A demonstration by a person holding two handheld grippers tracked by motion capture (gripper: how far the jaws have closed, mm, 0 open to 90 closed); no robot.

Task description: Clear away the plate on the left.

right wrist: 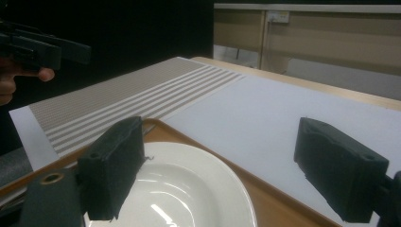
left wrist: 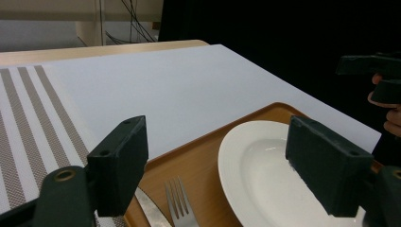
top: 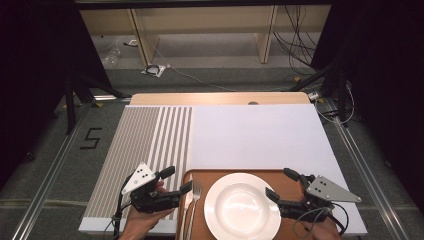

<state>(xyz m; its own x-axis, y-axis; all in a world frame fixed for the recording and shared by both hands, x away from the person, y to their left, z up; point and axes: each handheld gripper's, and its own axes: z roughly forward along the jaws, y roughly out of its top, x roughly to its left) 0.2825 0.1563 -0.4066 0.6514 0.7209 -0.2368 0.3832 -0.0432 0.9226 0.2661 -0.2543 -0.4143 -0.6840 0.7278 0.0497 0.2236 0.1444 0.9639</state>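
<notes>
Dark curtains are flanking a table w/ a white mat (top: pixel 250 135), striped at its left; shelving and cables are sitting on the floor beyond.

Left gripper (top: pixel 178 181) is hovering just left of the tray (top: pixel 287 182), jaws standing wide apart w/ nothing between them. From the left gripper view the jaws are framing the fork (left wrist: pixel 182 208) and the near plate (left wrist: pixel 265 175) rim, so it looks aimed at the cutlery, prob. for a pickup or a nudge; that's a guess. No contact w/ the fork as far as I can tell.

Right gripper (top: pixel 281 186) is hanging over the tray's right part, beside the plate (top: pixel 242 206), jaws also spread and empty. Its lower jaw is sitting close to the plate rim (right wrist: pixel 208 165); touching or not, can't tell.

Moving outward: the plate is sitting mid-tray, upright and empty. Fork (top: pixel 195 197) is lying on the tray just left of the plate, tines pointing away from the person, a knife (top: pixel 186 210) beside it nearer the tray's left edge. That reads as a place setting being laid out. Tray is resting on the mat's near edge, close to the person, likely so both hands are reaching it easily.
</notes>
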